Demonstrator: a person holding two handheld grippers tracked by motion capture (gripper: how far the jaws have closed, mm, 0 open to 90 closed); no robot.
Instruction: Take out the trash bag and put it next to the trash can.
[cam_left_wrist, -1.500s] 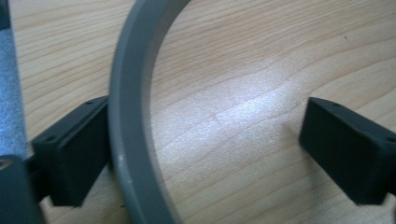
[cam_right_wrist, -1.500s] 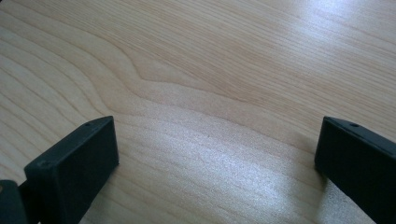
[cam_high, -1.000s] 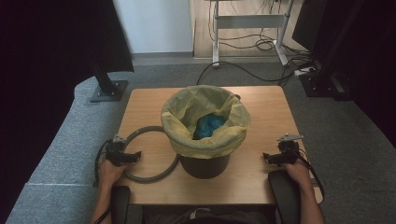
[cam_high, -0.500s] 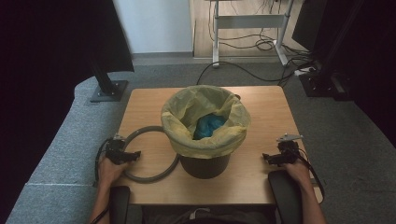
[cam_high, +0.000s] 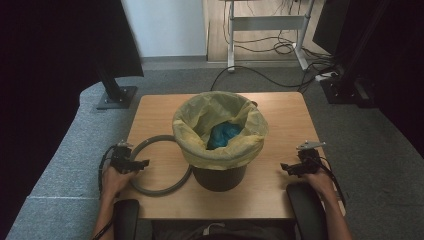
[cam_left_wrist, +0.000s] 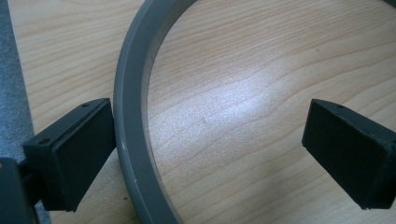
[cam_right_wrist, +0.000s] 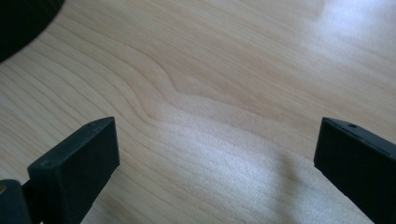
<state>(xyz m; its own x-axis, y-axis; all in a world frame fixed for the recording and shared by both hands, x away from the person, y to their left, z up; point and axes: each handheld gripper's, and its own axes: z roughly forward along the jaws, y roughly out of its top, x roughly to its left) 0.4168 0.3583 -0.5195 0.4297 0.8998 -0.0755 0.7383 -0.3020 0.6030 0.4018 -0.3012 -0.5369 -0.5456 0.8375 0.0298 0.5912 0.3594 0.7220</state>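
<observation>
we see a wooden table (cam_high: 150, 117) as the biggest thing, light grain, set on grey carpet (cam_high: 65, 150), with a dark stand base (cam_high: 116, 96) off its far left corner and cables (cam_high: 270, 47) on the floor farther back; in the middle of the table stands a black bin (cam_high: 220, 176) lined with a yellow bag (cam_high: 200, 117) whose edge is folded out over the rim, and something blue and crumpled (cam_high: 223, 135) lies inside it; a grey ring (cam_high: 150, 189) lies flat on the table to the left of the bin, its right part running up against or behind the bin's base, we cannot tell if it touches; left gripper (cam_high: 141, 163) is at the ring's left side, low over the table, and in the left gripper view (cam_left_wrist: 208, 154) its jaws are spread wide with the ring's band (cam_left_wrist: 133, 140) passing just beside the inner face of the left jaw, close to it, we cannot tell if it touches, and bare wood between the band and the other jaw; right gripper (cam_high: 286, 167) sits near the table's right edge, well apart from the bin, pointing toward it, and in the right gripper view (cam_right_wrist: 217, 163) its jaws are spread wide over bare wood with nothing between them, a dark corner of the bin (cam_right_wrist: 21, 21) at top left; forearms come in from the bottom, each hand wrapped on its gripper
</observation>
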